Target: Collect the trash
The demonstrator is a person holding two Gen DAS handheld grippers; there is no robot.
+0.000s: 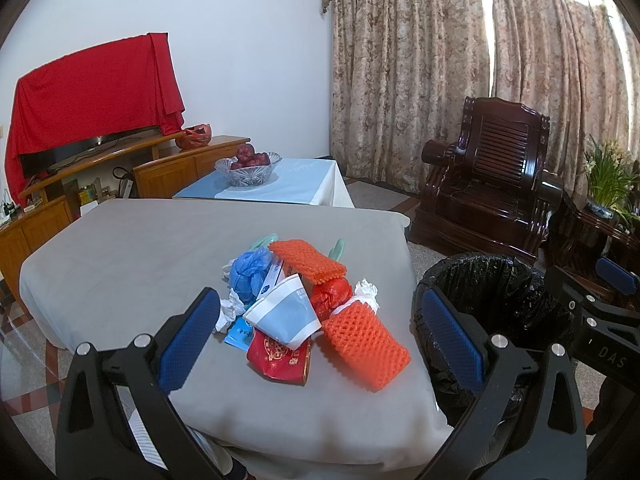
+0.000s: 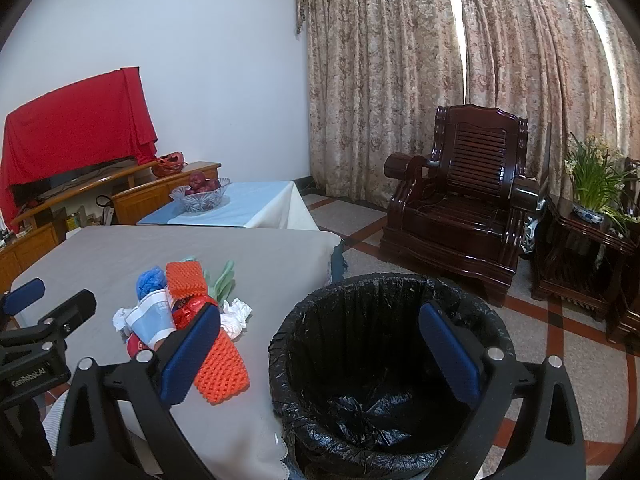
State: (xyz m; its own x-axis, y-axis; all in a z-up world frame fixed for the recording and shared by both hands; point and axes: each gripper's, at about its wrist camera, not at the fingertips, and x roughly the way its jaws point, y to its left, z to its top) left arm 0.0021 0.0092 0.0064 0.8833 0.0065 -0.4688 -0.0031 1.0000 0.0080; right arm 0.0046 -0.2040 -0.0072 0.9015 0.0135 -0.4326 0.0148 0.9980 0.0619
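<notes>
Trash pile [image 1: 296, 300] heaped on the grey tabletop [image 1: 120, 256], left tool [image 1: 320, 336] spread wide and empty above it, right tool [image 2: 320, 344] likewise spread over the black-lined bin [image 2: 384, 360] just beside the tabletop's edge

the trash pile [image 1: 304, 304] crowds the middle of the grey table [image 1: 120, 264], leaving bare cloth across the left of the left view. the lined bin [image 2: 392, 360] stands open-mouthed just beside the table's right edge. the armchair [image 2: 460, 204] blocks the upper right, well apart.
</notes>
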